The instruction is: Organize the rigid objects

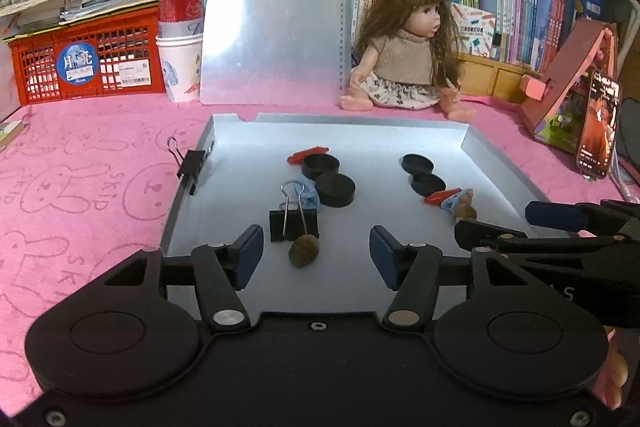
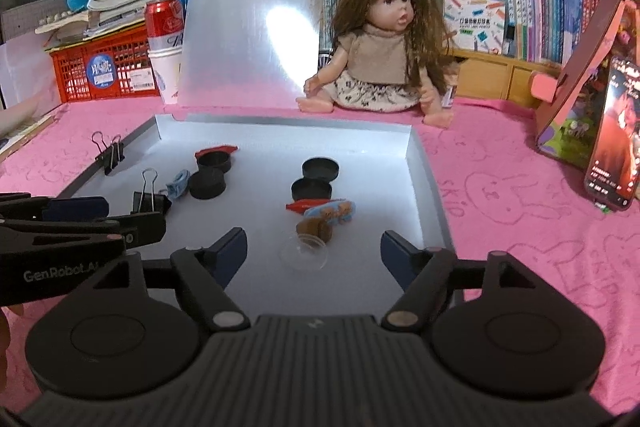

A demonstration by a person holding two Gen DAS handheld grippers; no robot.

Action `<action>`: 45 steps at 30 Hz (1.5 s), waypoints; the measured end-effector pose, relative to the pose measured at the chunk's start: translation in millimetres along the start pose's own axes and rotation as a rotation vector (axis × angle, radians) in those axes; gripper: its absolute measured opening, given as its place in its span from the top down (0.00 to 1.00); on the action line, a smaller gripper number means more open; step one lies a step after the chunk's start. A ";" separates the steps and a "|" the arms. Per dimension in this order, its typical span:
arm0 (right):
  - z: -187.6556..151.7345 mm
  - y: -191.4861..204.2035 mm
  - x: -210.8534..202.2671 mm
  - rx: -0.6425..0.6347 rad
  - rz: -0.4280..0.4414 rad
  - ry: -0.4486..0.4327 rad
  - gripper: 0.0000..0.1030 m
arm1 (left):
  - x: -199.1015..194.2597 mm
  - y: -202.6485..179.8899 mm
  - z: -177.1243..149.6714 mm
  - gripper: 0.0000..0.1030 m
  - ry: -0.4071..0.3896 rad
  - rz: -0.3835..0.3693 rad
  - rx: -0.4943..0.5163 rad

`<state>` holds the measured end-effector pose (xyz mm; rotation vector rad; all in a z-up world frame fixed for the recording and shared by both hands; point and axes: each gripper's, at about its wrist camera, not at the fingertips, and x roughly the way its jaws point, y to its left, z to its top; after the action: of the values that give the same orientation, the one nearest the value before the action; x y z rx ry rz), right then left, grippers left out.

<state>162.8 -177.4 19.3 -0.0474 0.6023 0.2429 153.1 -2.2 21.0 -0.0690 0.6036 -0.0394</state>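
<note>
The left gripper [image 1: 316, 259] stands with its jaws apart over the near edge of a shallow silver tray [image 1: 500, 163] that rests on a pink cloth [image 1: 88, 187]; nothing is clamped between its blue pads [image 1: 250, 255]. A brown walnut [image 1: 304, 250] lies on the tray floor in the gap between them, clear of both, and just behind it lies a black binder clip [image 1: 294, 223] with its wire handles raised. Beyond the clip sit two black round caps [image 1: 335, 190], a small blue item [image 1: 308, 198] and a red piece [image 1: 307, 155]. The right gripper [image 2: 313, 251] is also spread wide and holds nothing; a clear round lid [image 2: 304, 251] lies on the tray between its pads [image 2: 394, 251], touching neither. Directly behind the lid sits a second walnut [image 2: 316, 229], then a blue printed item [image 2: 330, 211], a red piece [image 2: 302, 205] and two further black caps [image 2: 316, 179]. A second binder clip [image 2: 109, 153] is fastened on the tray's left rim. Each gripper appears at the edge of the other's view, side by side. Behind the tray stand a translucent clipboard [image 1: 276, 11], a doll [image 1: 408, 43], a red can [image 1: 180, 7] in a paper cup, a red crate [image 1: 88, 63] and a phone [image 1: 598, 127] on a stand.
</note>
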 end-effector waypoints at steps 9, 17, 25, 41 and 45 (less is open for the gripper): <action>5.4 -1.2 -17.1 0.008 -0.021 -0.021 0.14 | -26.0 2.8 5.1 0.30 -0.032 -0.004 -0.005; 7.5 2.9 -37.4 0.011 -0.025 -0.050 0.11 | -51.0 5.0 6.1 0.28 -0.059 -0.014 -0.010; 6.0 1.6 -56.7 0.033 -0.019 -0.080 0.07 | -71.9 7.4 3.3 0.26 -0.077 -0.025 -0.009; -14.5 -3.4 -65.8 0.082 -0.016 -0.052 0.02 | -82.8 7.2 -19.8 0.26 -0.042 -0.030 0.005; -20.3 -1.7 -67.7 0.070 -0.017 -0.046 0.02 | -83.7 6.9 -27.5 0.26 -0.029 -0.029 0.017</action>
<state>98.0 -195.8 40.8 0.0207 0.5638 0.2053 68.7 8.0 45.2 -0.0622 0.5729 -0.0714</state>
